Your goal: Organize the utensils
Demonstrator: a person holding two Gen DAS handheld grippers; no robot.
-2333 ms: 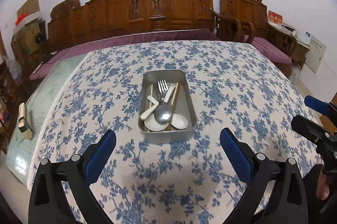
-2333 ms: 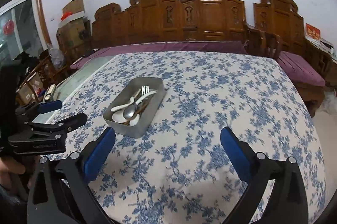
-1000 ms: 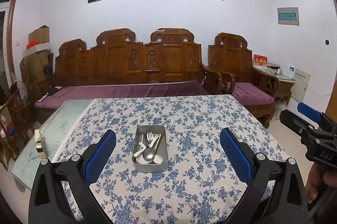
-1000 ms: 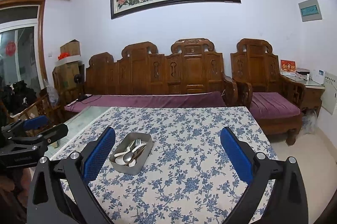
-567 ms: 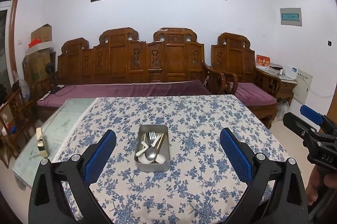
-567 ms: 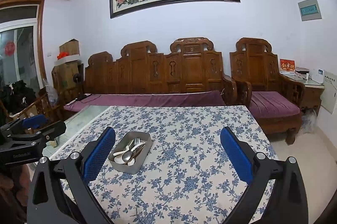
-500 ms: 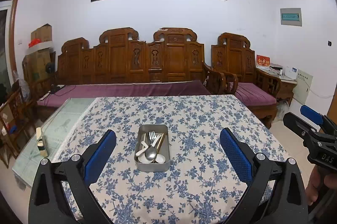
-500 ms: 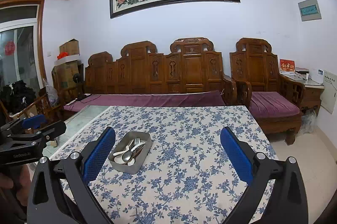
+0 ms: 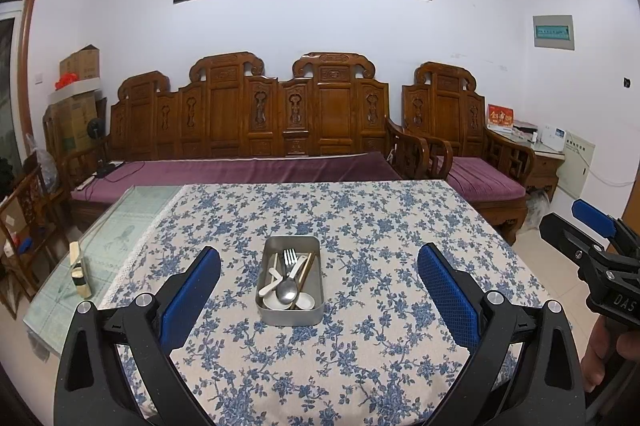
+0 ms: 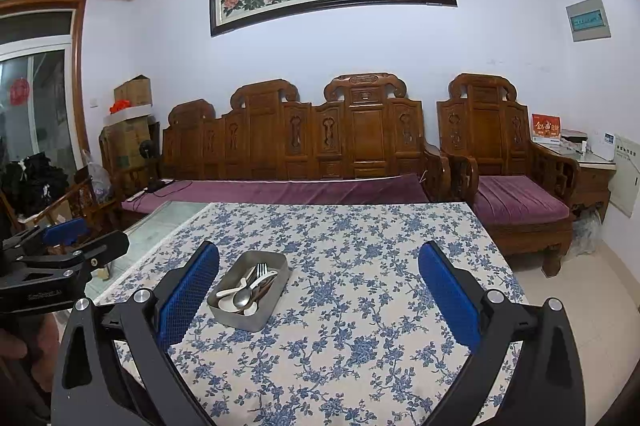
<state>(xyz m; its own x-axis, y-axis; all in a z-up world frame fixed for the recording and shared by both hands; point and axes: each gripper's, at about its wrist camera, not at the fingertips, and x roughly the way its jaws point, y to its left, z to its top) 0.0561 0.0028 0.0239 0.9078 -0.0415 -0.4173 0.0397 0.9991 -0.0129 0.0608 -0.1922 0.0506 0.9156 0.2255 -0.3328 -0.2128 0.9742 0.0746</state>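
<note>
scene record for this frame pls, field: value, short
surface: table with blue floral tablecloth
container: rectangular grey metal tin, mid-table
contents: metal fork, metal spoon, white ceramic spoons, brown chopsticks, jumbled together
left gripper: open, empty, short of the tin
right gripper: open, empty

Chopsticks (image 9: 306, 269) — half-buried under spoons (image 9: 286, 289)

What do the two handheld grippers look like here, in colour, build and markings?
Both are alike. The left gripper and right gripper have black angular plastic frames with silver screw heads, and fingers faced with blue textured pads. Each bears small white lettering on its side, too small to read surely. A bare hand grips the right one; no sleeve or cable shows.
</note>
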